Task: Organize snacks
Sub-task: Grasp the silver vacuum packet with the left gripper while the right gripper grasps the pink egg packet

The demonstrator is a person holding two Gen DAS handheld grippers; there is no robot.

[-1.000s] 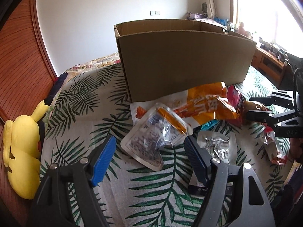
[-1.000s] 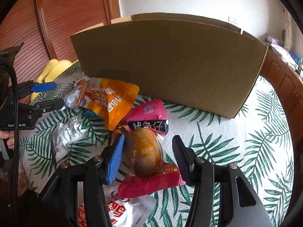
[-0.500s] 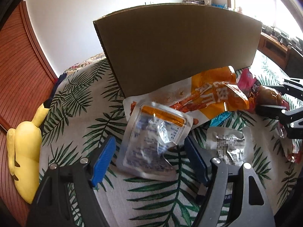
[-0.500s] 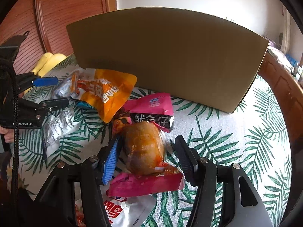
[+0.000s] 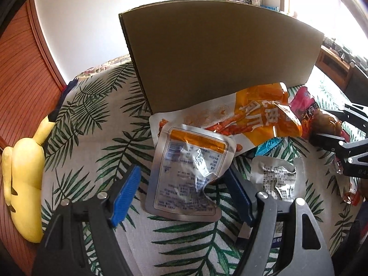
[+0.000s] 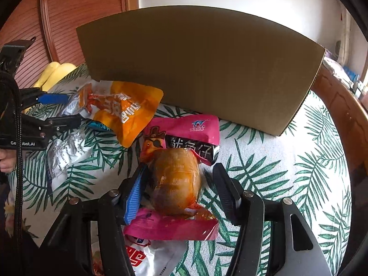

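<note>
A white wall (image 5: 87,30), reddish slatted wood panelling (image 6: 69,23) and a sunlit window (image 5: 322,7) surround the leaf-print bedspread (image 5: 92,126).

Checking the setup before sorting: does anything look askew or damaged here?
Nothing is spilled or torn. The snacks lie in a loose overlapping heap: the orange pouch rests on a blue packet, and the silver pouch is crumpled. The cardboard box stands upright.

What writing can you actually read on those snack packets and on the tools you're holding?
"鱿鱼仔": black band on the pink packet.
"Ge…obot.AI", middle hidden by a cable: body of the left gripper.
Large white characters on the orange packet: angled, not readable for sure.
Fine print on the silver pouch: too small.
Red characters on the white packet: cut off.
</note>
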